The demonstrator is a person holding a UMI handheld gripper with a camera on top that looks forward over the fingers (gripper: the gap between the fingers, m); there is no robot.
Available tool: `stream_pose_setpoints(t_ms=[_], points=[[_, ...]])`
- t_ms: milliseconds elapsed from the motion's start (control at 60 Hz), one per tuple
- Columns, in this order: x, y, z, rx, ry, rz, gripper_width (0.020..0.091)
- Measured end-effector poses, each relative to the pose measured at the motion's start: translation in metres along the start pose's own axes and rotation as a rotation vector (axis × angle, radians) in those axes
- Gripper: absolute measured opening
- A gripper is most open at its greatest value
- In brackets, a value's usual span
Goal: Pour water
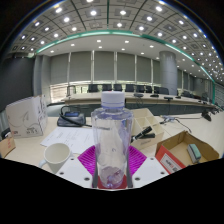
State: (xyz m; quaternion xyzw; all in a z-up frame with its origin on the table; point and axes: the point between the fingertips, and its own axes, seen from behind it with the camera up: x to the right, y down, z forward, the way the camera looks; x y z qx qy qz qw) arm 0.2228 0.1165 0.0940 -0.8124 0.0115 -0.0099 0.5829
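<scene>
Between the tool's (111, 170) pink pads stands the water bottle (111, 135), upright, capped, both fingers pressed on it. White cup (57, 154) sits just left on the tabletop (30, 152); pour would tip leftward.

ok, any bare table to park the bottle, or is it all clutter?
The tool holds the bottle between its pads. Bare table lies left of the bottle, between the cup and the phone. Right is crowded: an open box and a pen.
</scene>
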Motion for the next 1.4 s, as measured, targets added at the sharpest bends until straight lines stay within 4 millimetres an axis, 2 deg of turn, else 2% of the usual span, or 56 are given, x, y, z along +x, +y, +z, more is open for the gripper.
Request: stream_pose_setpoints(t_ms=[150, 183, 233, 250, 317, 483, 583, 683, 850, 983, 1183, 1400], points=[[0.002, 0.003, -0.003, -0.035, 0.017, 0.015, 0.0566], [0.006, 0.005, -0.001, -0.047, 0.030, 0.024, 0.0663], [0.008, 0.004, -0.004, -0.063, 0.036, 0.039, 0.0853], [0.010, 0.004, -0.005, -0.069, 0.042, 0.045, 0.0872], [0.013, 0.000, -0.011, -0.084, 0.054, 0.067, 0.0852], [0.009, -0.023, -0.059, -0.118, 0.088, 0.081, 0.0859], [-0.010, -0.035, -0.101, -0.165, 0.097, 0.091, 0.0855], [-0.032, -0.038, -0.151, -0.223, 0.120, 0.103, 0.0855], [-0.076, -0.036, -0.233, -0.303, 0.131, 0.117, 0.0859], [-0.103, -0.032, -0.282, -0.329, 0.140, 0.085, 0.0860], [-0.129, -0.030, -0.321, -0.333, 0.127, 0.047, 0.0856], [-0.142, -0.037, -0.331, -0.319, 0.125, 0.025, 0.0859]])
